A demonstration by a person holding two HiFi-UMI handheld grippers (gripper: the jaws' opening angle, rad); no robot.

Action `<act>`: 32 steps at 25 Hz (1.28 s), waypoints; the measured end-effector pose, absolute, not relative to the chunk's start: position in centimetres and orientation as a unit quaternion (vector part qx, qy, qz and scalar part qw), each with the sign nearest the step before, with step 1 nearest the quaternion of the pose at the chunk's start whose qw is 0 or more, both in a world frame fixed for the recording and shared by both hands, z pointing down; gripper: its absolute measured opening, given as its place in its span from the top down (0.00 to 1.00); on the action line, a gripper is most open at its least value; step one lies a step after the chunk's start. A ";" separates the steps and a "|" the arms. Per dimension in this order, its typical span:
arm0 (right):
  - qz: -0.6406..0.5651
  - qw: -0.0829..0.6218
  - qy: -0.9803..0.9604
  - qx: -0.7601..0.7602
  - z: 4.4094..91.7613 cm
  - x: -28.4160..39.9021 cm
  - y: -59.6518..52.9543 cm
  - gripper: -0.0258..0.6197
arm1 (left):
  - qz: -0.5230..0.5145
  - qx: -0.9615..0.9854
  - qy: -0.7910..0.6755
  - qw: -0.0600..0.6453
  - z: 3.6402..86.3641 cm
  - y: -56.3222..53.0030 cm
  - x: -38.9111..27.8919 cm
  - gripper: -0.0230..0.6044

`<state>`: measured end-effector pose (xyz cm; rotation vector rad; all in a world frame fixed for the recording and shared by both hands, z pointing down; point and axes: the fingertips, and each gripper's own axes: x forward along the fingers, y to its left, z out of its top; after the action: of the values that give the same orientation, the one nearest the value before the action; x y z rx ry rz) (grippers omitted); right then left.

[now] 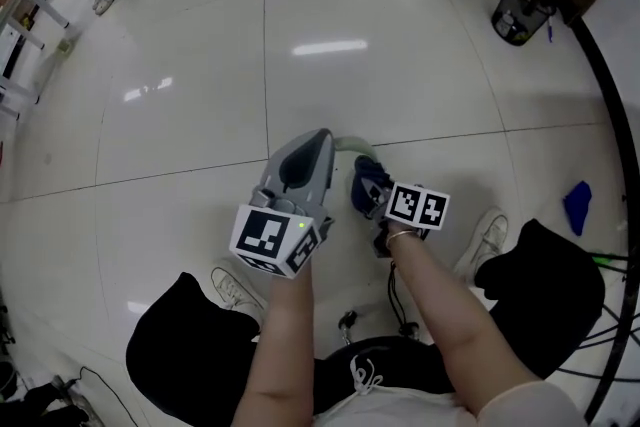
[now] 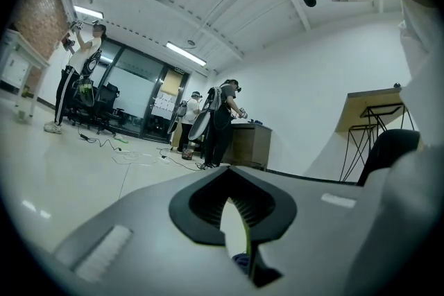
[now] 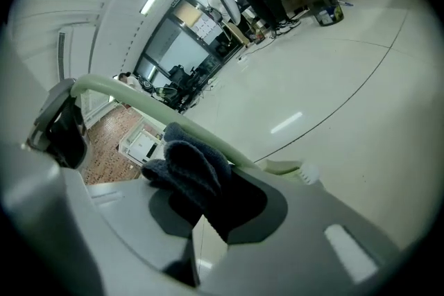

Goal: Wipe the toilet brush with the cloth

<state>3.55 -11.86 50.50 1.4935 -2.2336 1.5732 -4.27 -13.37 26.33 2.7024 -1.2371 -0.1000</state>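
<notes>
A pale green toilet brush handle [image 1: 349, 143] arcs between my two grippers above the floor. My left gripper [image 1: 320, 141] is shut on one end of it; in the left gripper view the green handle [image 2: 237, 231] shows in the slit between the jaws. My right gripper [image 1: 366, 181] is shut on a dark blue cloth [image 1: 370, 183], which is pressed against the handle. In the right gripper view the cloth [image 3: 193, 166] bunches over the handle [image 3: 132, 97], and the white bristles [image 3: 307, 174] show just past it.
Glossy white tiled floor all round. A black bin [image 1: 518, 16] stands at the far right by a dark desk, a blue object [image 1: 578, 206] lies on the floor to the right, and cables run along the top. Other people [image 2: 220, 121] stand far off.
</notes>
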 end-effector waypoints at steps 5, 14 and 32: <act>0.530 0.024 -0.696 0.484 53.7 3.7 -11.4 0.86 | -0.033 0.905 -0.418 0.073 26.3 -13.3 -4.2 0.95; 0.541 0.014 -0.695 0.474 55.4 3.7 -11.0 0.86 | -0.040 0.904 -0.420 0.073 26.8 -13.5 -4.4 0.95; 0.210 0.070 -0.823 0.522 36.8 10.0 -9.2 0.86 | -0.089 0.825 -0.550 0.091 26.2 -9.9 -11.5 0.95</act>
<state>9.98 -9.16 36.78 1.5724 -2.4781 0.6332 -11.50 -9.88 26.20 2.4529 -1.6358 -0.2645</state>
